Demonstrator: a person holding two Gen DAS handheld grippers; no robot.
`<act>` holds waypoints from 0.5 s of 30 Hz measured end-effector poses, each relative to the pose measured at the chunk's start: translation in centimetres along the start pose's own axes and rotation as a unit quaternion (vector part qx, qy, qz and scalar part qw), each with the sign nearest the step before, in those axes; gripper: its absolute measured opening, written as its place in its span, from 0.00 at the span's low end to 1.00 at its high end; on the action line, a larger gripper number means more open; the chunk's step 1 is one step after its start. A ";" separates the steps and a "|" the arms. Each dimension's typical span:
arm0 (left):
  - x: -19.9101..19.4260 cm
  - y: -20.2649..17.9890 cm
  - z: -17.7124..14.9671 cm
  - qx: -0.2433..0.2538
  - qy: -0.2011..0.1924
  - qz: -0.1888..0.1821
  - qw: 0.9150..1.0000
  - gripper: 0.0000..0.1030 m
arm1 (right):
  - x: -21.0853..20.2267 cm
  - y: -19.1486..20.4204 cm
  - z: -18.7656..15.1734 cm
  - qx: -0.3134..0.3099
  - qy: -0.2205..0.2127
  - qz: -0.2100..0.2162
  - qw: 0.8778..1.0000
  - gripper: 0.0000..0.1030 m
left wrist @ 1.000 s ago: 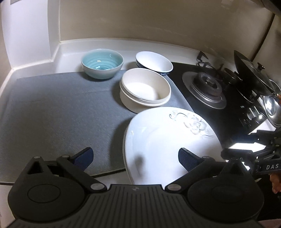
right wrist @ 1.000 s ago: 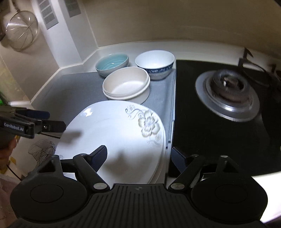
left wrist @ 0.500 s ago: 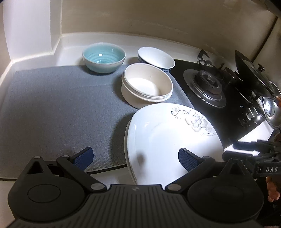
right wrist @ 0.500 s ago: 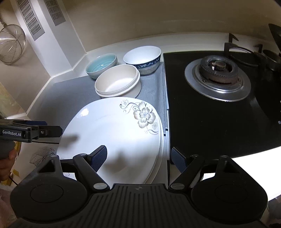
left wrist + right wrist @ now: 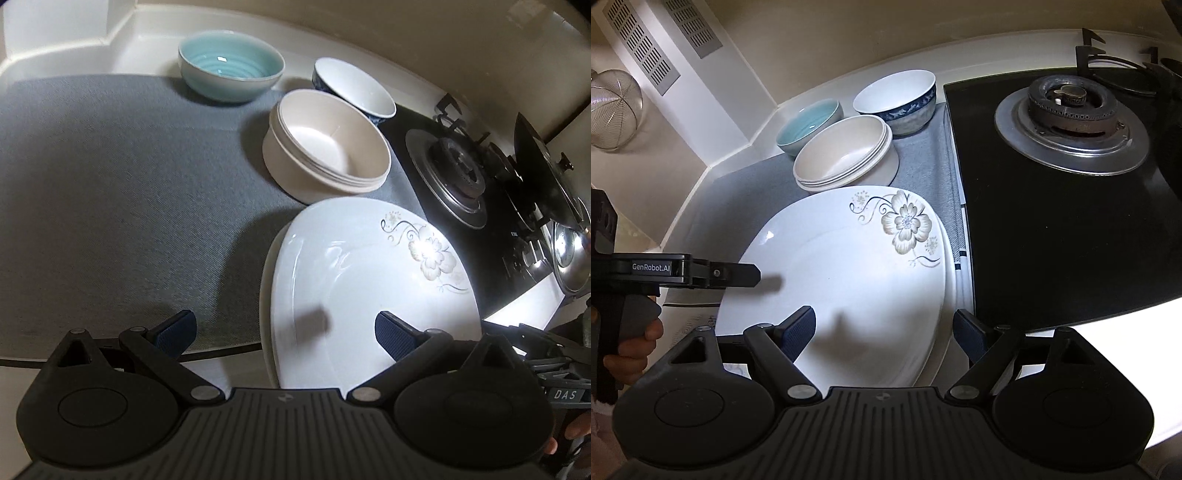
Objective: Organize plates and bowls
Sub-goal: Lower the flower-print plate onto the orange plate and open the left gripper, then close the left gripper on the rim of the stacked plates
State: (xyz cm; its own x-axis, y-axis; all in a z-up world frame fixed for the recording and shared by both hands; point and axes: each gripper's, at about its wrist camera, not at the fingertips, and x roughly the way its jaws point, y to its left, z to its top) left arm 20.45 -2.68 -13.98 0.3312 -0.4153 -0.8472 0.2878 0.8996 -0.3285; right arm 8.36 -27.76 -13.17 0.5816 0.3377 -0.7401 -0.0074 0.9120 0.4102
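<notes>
- Two stacked white floral plates sat at bench front edge, on grey mat.
- Cream bowl stack just behind; teal bowl and blue-patterned bowl further back.
- Left claw open, empty.
- Right claw opening, empty, over plates.

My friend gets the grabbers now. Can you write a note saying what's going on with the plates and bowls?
Left gripper: open, empty, over the near left rim of the plate stack.
Right gripper: fingers opening, nothing gripped, straddling the stack's near right edge.
Things: flowered plates stacked on the grey mat; cream bowls nested behind; teal bowl and blue-patterned bowl separate at the back.
Done: plates stacked, cream bowls nested.
Left: probably the two loose bowls.
</notes>
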 end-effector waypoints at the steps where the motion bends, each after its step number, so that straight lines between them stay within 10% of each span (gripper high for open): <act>1: 0.3 0.1 0.1 0.000 0.004 -0.002 1.000 1.00 | 0.2 -0.2 0.0 0.002 0.001 0.004 1.000 0.82; 9: 1.9 0.4 0.4 -0.014 0.019 -0.053 0.998 0.98 | 1.4 -2.1 -0.1 0.041 0.003 0.053 0.998 0.80; 15: 2.1 0.3 0.2 -0.012 0.008 -0.068 0.998 0.76 | 2.3 -3.9 -0.2 0.040 0.018 0.050 0.998 0.37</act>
State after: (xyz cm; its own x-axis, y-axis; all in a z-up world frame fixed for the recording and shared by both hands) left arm 21.43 -3.27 -15.74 0.2756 -0.5316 -0.8009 0.3082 0.8380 -0.4503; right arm 9.54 -30.50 -16.57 0.5522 0.4354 -0.7110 0.0018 0.8522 0.5233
